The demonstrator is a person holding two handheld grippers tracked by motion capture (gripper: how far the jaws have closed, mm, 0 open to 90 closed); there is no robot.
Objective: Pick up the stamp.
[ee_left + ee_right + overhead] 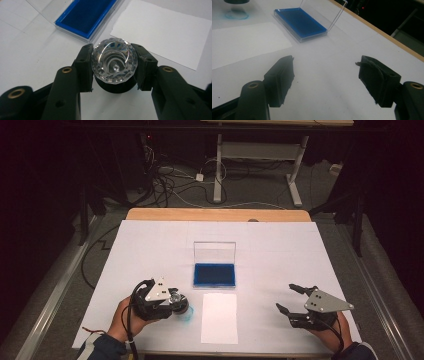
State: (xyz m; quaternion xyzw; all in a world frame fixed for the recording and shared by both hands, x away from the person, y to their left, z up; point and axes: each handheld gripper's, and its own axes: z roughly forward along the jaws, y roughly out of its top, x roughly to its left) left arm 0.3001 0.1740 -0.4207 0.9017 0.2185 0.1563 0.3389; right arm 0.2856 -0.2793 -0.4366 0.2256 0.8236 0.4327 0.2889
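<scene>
1. Presently, the counter [300,250] is the largest item: a broad, flat, matt white surface with a wooden strip along its far edge.
2. A blank white paper sheet [219,317], rectangular and smooth, lies at the near middle of the counter.
3. An ink pad case [214,274] sits just beyond the sheet: a shallow clear-plastic tray holding a deep blue pad, its transparent lid standing upright at the back.
4. The left gripper [114,65] has its fingers [84,67] closed on a stamp [114,60] with a faceted, glass-like round knob and a black base. It stands near the sheet's left edge, apparently just above a faint blue ring on the counter.
5. The right gripper [325,80] rests well apart to the right, fingers about half open, holding nothing.
6. Judgement: the stamping step is in hand. The next move likely calls for carrying the stamp over the sheet and pressing it squarely down, keeping the grip firm on the slick knob.
</scene>
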